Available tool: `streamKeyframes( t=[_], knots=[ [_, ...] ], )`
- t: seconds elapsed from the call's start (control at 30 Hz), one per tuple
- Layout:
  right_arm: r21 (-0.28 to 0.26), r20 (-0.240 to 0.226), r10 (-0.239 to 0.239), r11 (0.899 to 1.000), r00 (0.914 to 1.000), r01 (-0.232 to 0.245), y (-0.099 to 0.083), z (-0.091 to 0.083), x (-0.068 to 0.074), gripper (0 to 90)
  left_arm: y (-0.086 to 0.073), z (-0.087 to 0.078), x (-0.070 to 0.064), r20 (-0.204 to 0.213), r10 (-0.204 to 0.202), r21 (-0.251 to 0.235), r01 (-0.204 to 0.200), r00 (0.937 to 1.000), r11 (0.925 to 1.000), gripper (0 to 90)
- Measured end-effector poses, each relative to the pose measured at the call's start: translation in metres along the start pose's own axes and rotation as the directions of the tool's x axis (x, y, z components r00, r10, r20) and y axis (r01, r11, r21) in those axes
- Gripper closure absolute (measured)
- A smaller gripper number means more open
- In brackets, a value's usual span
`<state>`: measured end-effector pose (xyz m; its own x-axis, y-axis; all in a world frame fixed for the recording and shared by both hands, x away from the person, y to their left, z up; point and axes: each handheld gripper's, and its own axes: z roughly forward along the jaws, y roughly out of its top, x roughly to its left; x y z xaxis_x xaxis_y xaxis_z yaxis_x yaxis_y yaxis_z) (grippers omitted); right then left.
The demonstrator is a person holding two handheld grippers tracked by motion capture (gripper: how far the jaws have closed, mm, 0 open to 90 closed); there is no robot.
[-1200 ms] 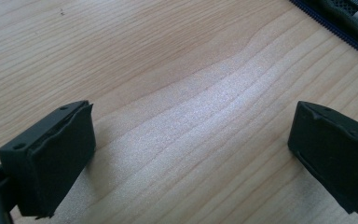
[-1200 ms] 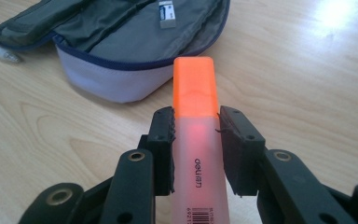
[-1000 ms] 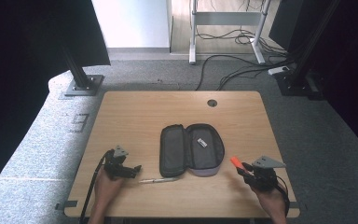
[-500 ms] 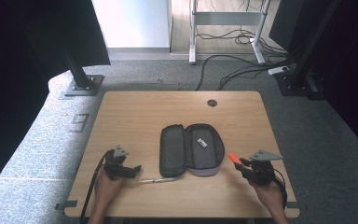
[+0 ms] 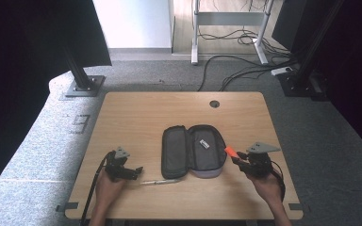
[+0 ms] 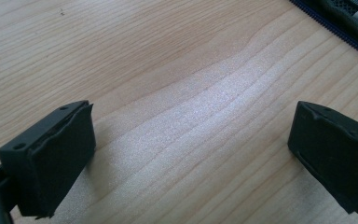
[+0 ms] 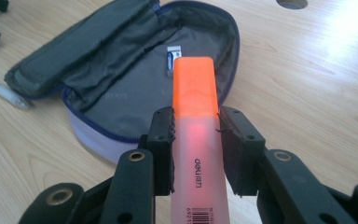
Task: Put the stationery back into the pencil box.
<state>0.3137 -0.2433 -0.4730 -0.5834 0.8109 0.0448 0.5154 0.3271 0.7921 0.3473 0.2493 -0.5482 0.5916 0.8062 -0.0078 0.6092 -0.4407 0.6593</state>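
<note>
An open dark pencil case (image 5: 192, 151) lies in the middle of the wooden table (image 5: 136, 117), with a small white-labelled item (image 5: 204, 143) inside. My right gripper (image 5: 238, 159) is shut on an orange highlighter (image 7: 195, 116), held just right of the pencil case (image 7: 135, 84) with its tip over the rim. My left gripper (image 5: 134, 172) rests open on the table at the front left, jaws wide apart over bare wood (image 6: 191, 121). A silver pen (image 5: 159, 181) lies on the table just beyond its jaws, in front of the case.
A round cable hole (image 5: 214, 103) sits near the table's far edge. Beyond the table are grey carpet, black stand bases (image 5: 82, 84), cables (image 5: 245, 70) and a white desk frame. The silver pen's end (image 7: 2, 93) shows left of the case.
My right gripper has carried the orange highlighter leftward, closer to the pencil case's right edge. The left gripper has stayed in place.
</note>
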Motion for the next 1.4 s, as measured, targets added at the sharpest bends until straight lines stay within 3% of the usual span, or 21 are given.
streamKeyframes(
  t=[1.0,1.4],
  knots=[
    [0.021,0.007,-0.036,0.999,0.9993,0.036,0.039,0.044,0.002,65.8,0.000,0.000,0.000,0.005,0.007,0.000,-0.007,1.0000,1.0000,0.6],
    [0.023,0.005,-0.045,0.999,0.9990,0.044,0.046,0.060,0.004,65.7,0.000,0.000,0.000,0.005,0.007,0.000,-0.007,1.0000,1.0000,0.5]
  ],
)
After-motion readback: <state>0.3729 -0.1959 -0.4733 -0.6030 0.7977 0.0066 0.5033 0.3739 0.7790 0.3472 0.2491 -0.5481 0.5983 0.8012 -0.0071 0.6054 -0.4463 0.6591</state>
